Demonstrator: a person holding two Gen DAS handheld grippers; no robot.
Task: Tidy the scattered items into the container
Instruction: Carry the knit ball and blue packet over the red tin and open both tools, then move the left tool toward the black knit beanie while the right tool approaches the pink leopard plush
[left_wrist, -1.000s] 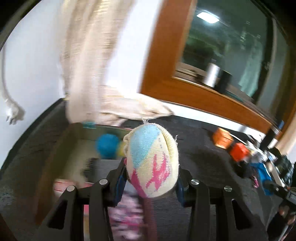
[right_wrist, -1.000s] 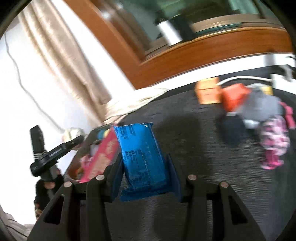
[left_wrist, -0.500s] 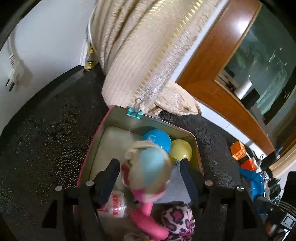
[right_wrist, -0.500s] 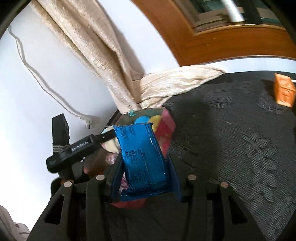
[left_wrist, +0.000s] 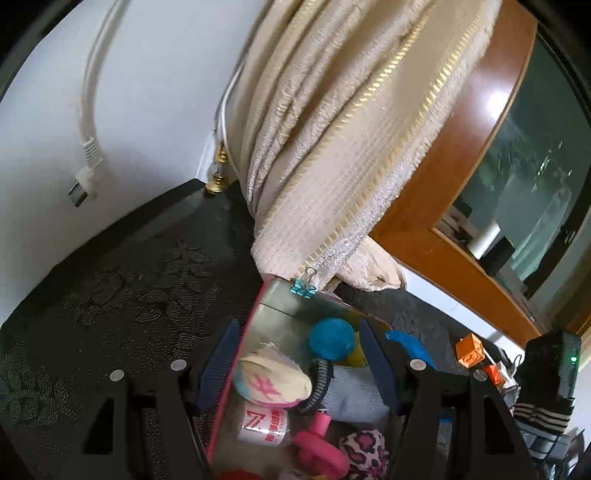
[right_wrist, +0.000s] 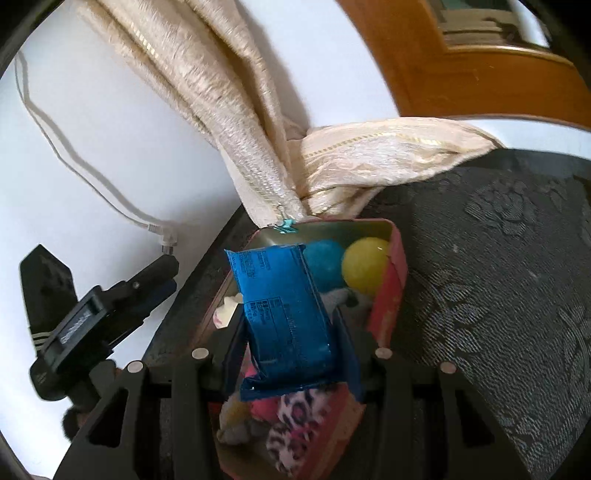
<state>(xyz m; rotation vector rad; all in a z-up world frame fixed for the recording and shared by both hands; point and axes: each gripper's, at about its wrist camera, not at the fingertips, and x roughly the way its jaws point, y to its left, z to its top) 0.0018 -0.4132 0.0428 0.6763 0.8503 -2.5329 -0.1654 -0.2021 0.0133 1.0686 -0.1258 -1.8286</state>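
Low in both frames, over the tin (right_wrist: 397, 258), the left gripper (left_wrist: 295, 363) stands spread, its sock ball (left_wrist: 271, 380) lying inside, while the right gripper (right_wrist: 291, 343) pinches a blue packet (right_wrist: 284, 314) above the tin, which I judge needs lowering and releasing next.

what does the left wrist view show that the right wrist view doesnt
Only the left wrist view shows the rolled pastel sock lying in the tin beneath the open left gripper, the tape roll, and the orange blocks on the table beyond.

Only the right wrist view shows the blue packet clamped in the right gripper over the tin.

Both show the tin, the blue ball, the teal binder clip and the curtain.
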